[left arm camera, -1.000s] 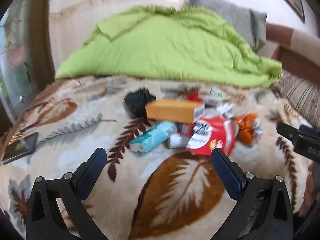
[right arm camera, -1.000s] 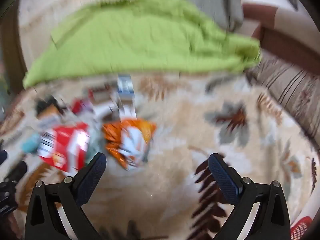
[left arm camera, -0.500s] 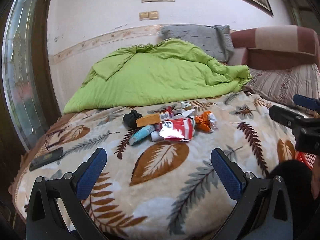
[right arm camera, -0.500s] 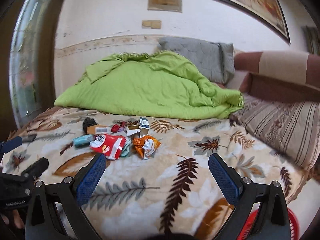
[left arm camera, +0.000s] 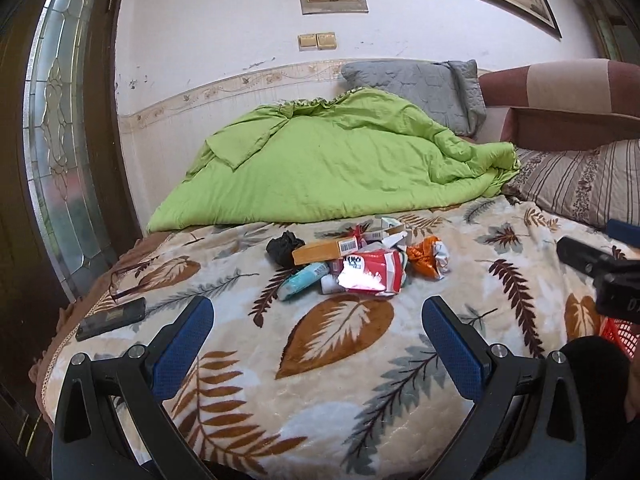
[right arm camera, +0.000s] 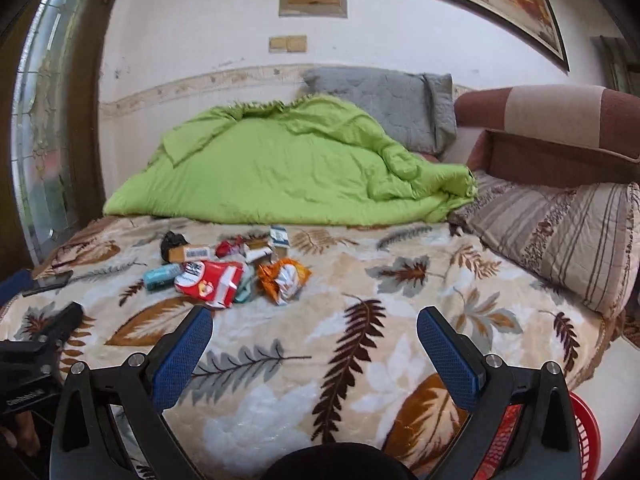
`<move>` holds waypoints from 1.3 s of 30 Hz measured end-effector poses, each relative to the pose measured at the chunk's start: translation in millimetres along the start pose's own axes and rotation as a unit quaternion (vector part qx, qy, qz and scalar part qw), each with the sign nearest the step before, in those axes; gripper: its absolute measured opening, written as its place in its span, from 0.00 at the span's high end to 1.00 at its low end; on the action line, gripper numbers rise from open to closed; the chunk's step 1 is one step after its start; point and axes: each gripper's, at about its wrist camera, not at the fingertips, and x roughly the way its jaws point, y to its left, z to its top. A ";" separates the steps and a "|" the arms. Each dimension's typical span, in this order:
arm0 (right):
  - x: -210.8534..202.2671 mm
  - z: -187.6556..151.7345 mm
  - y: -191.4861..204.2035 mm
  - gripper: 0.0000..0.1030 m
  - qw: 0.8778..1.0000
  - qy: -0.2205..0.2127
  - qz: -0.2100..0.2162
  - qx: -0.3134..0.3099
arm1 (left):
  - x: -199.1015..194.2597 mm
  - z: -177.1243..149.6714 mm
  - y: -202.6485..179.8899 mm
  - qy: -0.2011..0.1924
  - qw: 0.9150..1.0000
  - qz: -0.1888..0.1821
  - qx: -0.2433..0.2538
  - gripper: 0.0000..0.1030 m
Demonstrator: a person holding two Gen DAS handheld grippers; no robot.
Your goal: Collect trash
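Note:
A pile of trash lies on the leaf-patterned bed blanket (left arm camera: pixel 340 380): a red snack bag (left arm camera: pixel 370 272) (right arm camera: pixel 212 280), an orange wrapper (left arm camera: pixel 426 258) (right arm camera: pixel 284 278), a tan box (left arm camera: pixel 326 250), a teal packet (left arm camera: pixel 302 282) (right arm camera: pixel 162 276), a black crumpled bag (left arm camera: pixel 284 246) and small cartons. My left gripper (left arm camera: pixel 318 338) is open and empty, held back from the pile. My right gripper (right arm camera: pixel 314 340) is open and empty, to the right of the pile. A red basket (right arm camera: pixel 584 436) sits at the bed's lower right.
A green duvet (left arm camera: pixel 340 168) is bunched at the back of the bed, with a grey pillow (left arm camera: pixel 424 88) and a striped pillow (right arm camera: pixel 560 232). A dark phone (left arm camera: pixel 112 318) lies at the bed's left edge. A glass door panel (left arm camera: pixel 56 140) stands on the left.
Both grippers have pulled far back and up from the trash pile, so the whole bed and wall show. Both stayed open and empty.

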 end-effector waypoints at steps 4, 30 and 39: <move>1.2 0.5 2.1 0.00 1.000 0.000 -0.007 -0.005 | -0.3 -3.6 -2.1 -0.016 1.000 0.000 0.007 0.00; 30.9 -3.9 15.2 0.00 0.998 0.055 -0.030 -0.031 | 34.1 -7.2 15.2 0.044 0.997 -0.038 -0.050 0.00; 31.8 -3.8 15.5 0.00 0.997 0.058 -0.030 -0.030 | 34.3 -7.8 15.3 0.044 0.997 -0.038 -0.050 0.00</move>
